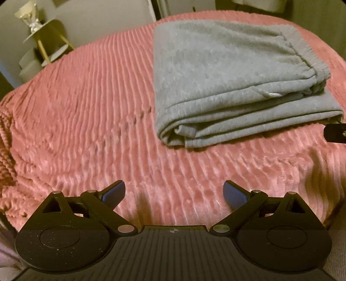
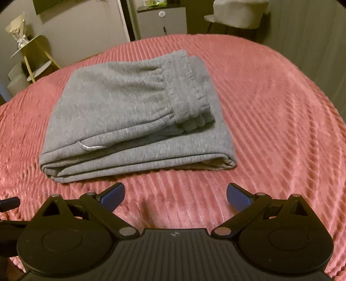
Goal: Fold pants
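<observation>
We observe the grey pants (image 2: 132,116) lying folded into a compact stack on the pink ribbed bedspread (image 2: 270,112). The right gripper (image 2: 175,195) hovers just short of the stack's near folded edge, both fingers spread wide and holding nothing. The left gripper (image 1: 174,193) is likewise spread wide and empty; in its view the pants (image 1: 233,86) lie ahead and to the right, well apart from the fingertips.

The left wrist view shows the stack's near left corner with its layered folds, and a dark part of the right gripper at the right edge, beside the stack's near right corner. The right wrist view shows the whole stack, with the elastic waistband (image 2: 186,90) on top toward the right, and a cabinet (image 2: 162,20) and chair (image 2: 237,13) beyond the bed. Both views show a gold side table (image 2: 32,58) off the far left.

Bare bedspread surrounds the stack on all sides, widest to its right in the right wrist view.
</observation>
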A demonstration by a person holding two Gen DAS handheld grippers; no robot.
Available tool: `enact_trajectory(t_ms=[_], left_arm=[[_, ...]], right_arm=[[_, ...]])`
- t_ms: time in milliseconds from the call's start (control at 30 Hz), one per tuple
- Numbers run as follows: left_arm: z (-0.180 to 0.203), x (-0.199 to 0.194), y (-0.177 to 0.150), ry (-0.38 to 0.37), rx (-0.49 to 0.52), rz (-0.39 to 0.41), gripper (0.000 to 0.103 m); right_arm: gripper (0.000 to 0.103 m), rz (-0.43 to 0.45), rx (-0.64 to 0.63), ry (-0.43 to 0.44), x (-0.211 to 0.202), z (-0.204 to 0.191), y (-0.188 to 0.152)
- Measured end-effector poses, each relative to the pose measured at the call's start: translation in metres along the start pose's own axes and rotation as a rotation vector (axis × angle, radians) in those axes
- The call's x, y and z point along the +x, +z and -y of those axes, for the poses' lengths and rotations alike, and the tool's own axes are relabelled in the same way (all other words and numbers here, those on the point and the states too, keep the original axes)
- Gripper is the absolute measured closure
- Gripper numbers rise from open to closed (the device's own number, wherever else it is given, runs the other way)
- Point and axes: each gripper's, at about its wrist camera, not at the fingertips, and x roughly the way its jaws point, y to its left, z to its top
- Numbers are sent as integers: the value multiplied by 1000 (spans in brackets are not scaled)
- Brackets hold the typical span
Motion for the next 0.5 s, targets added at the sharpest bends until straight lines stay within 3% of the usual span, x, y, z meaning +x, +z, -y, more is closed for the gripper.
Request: enact_trajectory(t_ms=[133, 267, 333, 400, 433, 500], left_arm=[[-11, 8, 11, -14, -34, -40, 3], [-31, -2, 33, -52, -100, 13, 3], [-43, -6, 51, -92, -148, 55, 3], [-53, -4, 72, -128, -188, 90, 3], [-56, -1, 83, -162, -201, 102, 2], [-59, 17, 104, -280, -180, 108, 2]], right_arm=[[3, -10, 101, 56, 7, 23, 10], [3, 56, 166, 84, 7, 46, 29], [3, 127, 200, 109, 6, 59, 42], [3, 204, 184, 190, 11, 67, 52], [3, 215, 145, 240, 18, 69, 58], [3, 168, 87, 247, 40, 71, 73]])
